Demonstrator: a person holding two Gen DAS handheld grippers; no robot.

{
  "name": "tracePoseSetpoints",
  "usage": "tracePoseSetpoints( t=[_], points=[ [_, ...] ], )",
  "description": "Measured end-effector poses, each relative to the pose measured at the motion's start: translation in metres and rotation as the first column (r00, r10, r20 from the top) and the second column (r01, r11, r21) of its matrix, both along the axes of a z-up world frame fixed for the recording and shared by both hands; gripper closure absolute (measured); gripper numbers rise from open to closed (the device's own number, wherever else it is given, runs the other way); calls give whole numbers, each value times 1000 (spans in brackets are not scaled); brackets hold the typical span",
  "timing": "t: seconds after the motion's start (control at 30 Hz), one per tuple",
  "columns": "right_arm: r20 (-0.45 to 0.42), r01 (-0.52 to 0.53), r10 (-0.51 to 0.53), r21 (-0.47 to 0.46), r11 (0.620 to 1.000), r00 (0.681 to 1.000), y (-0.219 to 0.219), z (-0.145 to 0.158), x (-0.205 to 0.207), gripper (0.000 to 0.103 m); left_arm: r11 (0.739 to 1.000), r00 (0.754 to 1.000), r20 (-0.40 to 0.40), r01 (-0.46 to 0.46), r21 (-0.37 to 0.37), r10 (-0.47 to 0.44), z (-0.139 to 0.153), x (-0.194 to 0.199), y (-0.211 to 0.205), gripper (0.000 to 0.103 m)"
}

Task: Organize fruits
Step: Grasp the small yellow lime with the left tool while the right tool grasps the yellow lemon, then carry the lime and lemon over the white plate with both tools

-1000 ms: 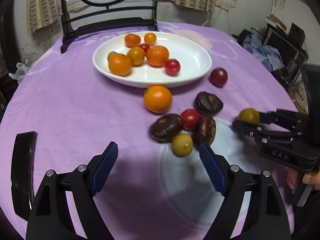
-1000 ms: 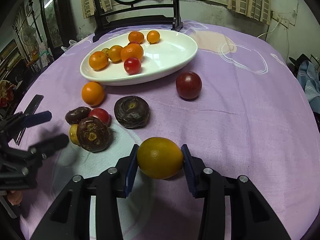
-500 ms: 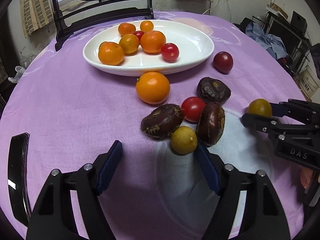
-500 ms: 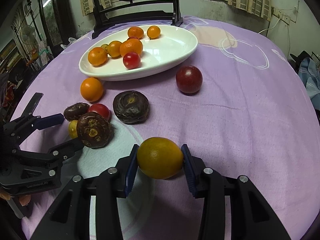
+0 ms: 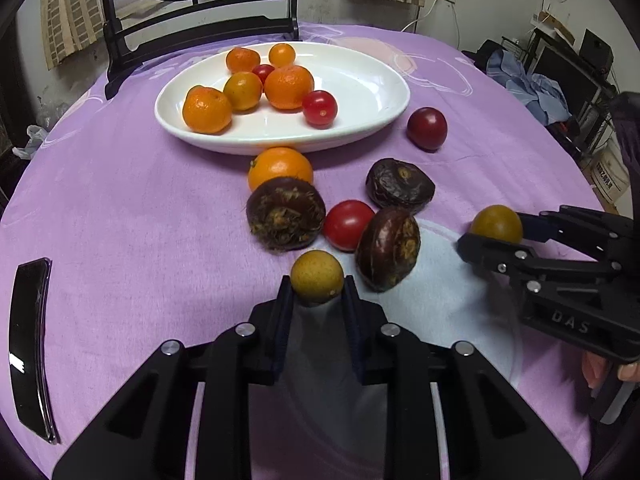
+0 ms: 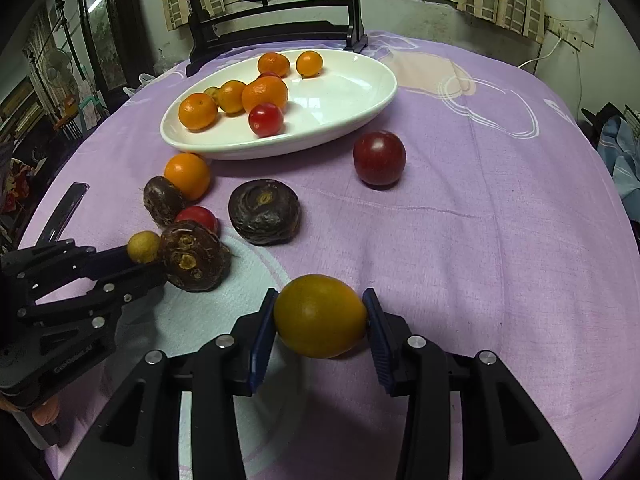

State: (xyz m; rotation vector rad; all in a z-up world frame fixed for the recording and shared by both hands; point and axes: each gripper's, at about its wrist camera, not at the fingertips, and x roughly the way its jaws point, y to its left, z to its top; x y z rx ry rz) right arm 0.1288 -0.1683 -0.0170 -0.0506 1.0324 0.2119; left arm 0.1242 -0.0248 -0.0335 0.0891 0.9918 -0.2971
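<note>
"DAS" embossed on black body of right gripper [image 5: 490,236], seen from left wrist view. Other lettering too blurred.

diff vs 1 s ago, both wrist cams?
The left gripper moved in toward the fruit cluster and shut on the small yellow fruit, which had lain free between its open jaws. Unchanged: the right gripper keeps its grip on the larger yellow-orange fruit; the white dish and the other loose fruit on the purple cloth stayed put.
</note>
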Motion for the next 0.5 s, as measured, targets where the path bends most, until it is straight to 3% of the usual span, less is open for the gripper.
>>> tracePoseSetpoints(
  t=[0.27,0.5],
  points=[
    [33,-17,15,43,999,999,0,12,-6,62,1000,999,47,10,-6,-9,18,-15,10,79],
    [-14,-31,31,-16,999,999,5,-1,-3,56,1000,1000,16,-15,-20,15,6,-10,19,79]
  ],
)
